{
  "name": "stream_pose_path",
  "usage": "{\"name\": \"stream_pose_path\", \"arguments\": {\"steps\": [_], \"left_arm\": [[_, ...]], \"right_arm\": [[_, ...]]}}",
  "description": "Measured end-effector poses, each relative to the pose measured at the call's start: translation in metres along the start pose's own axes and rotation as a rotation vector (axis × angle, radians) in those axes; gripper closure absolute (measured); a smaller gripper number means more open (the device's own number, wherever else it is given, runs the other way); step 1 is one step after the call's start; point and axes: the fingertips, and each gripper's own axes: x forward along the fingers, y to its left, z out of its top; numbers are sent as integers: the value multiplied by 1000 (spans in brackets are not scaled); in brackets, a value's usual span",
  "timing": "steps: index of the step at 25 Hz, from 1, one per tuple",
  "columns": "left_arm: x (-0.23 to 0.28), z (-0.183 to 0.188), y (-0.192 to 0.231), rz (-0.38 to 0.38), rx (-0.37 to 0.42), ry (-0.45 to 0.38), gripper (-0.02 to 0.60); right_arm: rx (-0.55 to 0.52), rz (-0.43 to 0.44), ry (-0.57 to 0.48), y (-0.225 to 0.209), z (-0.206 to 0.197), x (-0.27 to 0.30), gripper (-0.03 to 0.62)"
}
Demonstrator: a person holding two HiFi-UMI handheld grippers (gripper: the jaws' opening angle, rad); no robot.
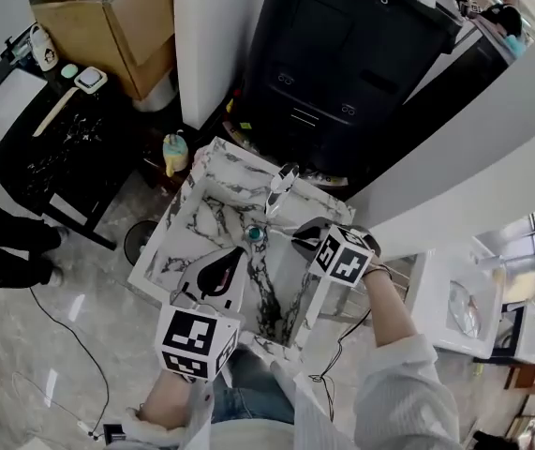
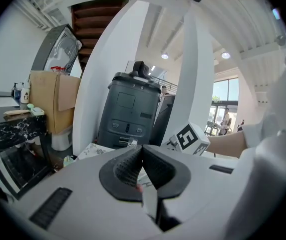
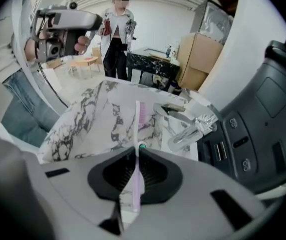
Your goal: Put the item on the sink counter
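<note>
A pink and white toothbrush (image 3: 136,129) sticks out forward from my right gripper (image 3: 135,151), which is shut on its handle. Its bristle head hangs over the white marble sink (image 3: 97,114), left of the chrome faucet (image 3: 190,131). From the head view, the right gripper (image 1: 300,235) hovers over the sink's right side, close to the drain (image 1: 255,235) and the faucet (image 1: 282,184). My left gripper (image 1: 234,259) is over the sink's front part (image 1: 178,242). In its own view the left gripper (image 2: 143,148) is shut, with nothing seen between the jaws.
A large black machine (image 1: 342,45) and a white pillar (image 1: 215,36) stand behind the sink. A cardboard box (image 1: 108,22) and a black marble table (image 1: 52,148) are at the left. A yellow bottle (image 1: 175,150) sits by the sink's back corner. A person (image 3: 116,34) stands beyond.
</note>
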Motion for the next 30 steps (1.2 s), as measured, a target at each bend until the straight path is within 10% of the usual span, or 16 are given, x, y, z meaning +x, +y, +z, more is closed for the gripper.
{"name": "stream_pose_path", "arguments": {"steps": [23, 30], "left_arm": [[-135, 10, -14, 92, 32, -118, 566], [-206, -10, -14, 63, 40, -103, 566]], "right_arm": [[339, -274, -760, 120, 173, -136, 563], [425, -330, -818, 191, 206, -158, 563]]}}
